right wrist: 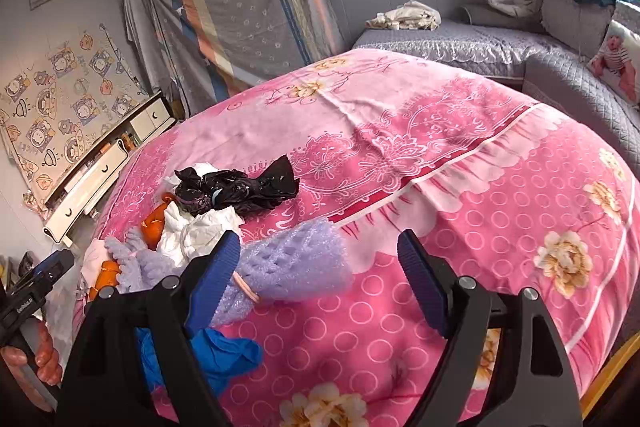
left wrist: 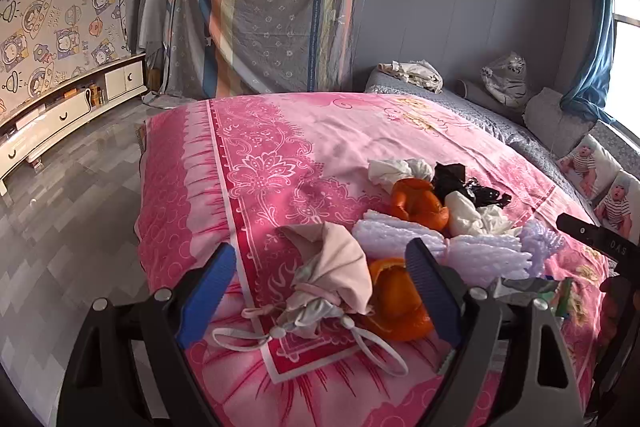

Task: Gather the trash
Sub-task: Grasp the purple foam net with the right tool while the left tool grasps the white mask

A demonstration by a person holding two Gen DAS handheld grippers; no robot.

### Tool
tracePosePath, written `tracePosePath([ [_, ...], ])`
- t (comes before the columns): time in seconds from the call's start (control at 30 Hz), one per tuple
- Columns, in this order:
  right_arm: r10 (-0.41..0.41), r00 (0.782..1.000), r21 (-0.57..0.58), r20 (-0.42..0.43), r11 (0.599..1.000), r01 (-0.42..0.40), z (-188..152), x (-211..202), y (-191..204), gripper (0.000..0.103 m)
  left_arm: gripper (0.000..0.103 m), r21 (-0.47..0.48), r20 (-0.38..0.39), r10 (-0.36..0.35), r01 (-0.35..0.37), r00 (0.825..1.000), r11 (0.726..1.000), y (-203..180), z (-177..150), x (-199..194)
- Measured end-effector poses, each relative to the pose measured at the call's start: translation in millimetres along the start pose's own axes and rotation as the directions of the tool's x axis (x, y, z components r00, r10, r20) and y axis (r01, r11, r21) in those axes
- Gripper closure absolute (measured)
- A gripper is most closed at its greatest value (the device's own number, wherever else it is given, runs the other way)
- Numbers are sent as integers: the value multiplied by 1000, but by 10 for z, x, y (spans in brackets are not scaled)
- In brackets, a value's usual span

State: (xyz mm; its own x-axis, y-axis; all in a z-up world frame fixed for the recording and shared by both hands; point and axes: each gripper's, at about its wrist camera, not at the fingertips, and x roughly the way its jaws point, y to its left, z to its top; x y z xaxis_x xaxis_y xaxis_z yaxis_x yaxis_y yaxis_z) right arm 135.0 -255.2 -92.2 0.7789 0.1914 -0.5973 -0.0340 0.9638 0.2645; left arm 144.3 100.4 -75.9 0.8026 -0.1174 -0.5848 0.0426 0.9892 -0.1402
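Note:
Trash lies in a heap on a pink flowered cloth (left wrist: pixel 280 147). In the left wrist view my left gripper (left wrist: pixel 320 287) is open, its blue fingers either side of a crumpled pink face mask (left wrist: pixel 336 279) and an orange peel (left wrist: pixel 396 303). Beyond lie white foam sheets (left wrist: pixel 400 235), another orange peel (left wrist: pixel 420 203), white tissues (left wrist: pixel 476 215) and a black plastic bag (left wrist: pixel 468 183). In the right wrist view my right gripper (right wrist: pixel 320 275) is open and empty, its left finger beside a purple foam net (right wrist: pixel 292 259). The black bag (right wrist: pixel 240 187), the tissues (right wrist: pixel 192 231) and a blue glove (right wrist: pixel 224 351) lie nearby.
The cloth (right wrist: pixel 480 207) covers a rounded surface that drops off at its edges. A grey sofa (right wrist: pixel 460 43) with cushions stands behind. A white low cabinet (left wrist: pixel 60 115) lines the left wall over a tiled floor (left wrist: pixel 60 227). The other hand-held gripper (right wrist: pixel 32 291) shows at the left.

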Motion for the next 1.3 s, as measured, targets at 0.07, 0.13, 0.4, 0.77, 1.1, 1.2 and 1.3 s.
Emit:
tracePosePath([
  [0.07, 1, 1000, 14, -26, 1000, -1, 28, 90, -3, 26, 20, -18, -30, -9, 9, 1000, 1000, 38, 2, 90],
  [0.13, 2, 999, 29, -45, 1000, -1, 46, 149, -21, 26, 20, -34, -57, -26, 24, 998, 999, 67, 0, 162],
  [0.4, 26, 992, 54, -125, 998, -19, 42, 351, 7, 26, 26, -66, -114, -56, 49, 992, 997, 138, -23, 324],
  [0.77, 36, 985, 24, -169, 999, -32, 51, 465, 141, 50, 55, -13, -149, -80, 79, 986, 997, 12, -55, 410],
  [1.1, 56, 983, 15, -173, 998, -54, 98, 404, 166, 89, 76, 52, -127, -47, 54, 991, 997, -116, -23, 343],
  [1.2, 69, 983, 17, -173, 998, -67, 101, 355, 172, 90, 77, 45, -117, -45, 50, 992, 998, -99, -5, 300],
  [1.3, 65, 987, 14, -146, 998, -64, 125, 269, 168, 91, 77, 39, -98, -45, 49, 994, 998, -89, 26, 222],
])
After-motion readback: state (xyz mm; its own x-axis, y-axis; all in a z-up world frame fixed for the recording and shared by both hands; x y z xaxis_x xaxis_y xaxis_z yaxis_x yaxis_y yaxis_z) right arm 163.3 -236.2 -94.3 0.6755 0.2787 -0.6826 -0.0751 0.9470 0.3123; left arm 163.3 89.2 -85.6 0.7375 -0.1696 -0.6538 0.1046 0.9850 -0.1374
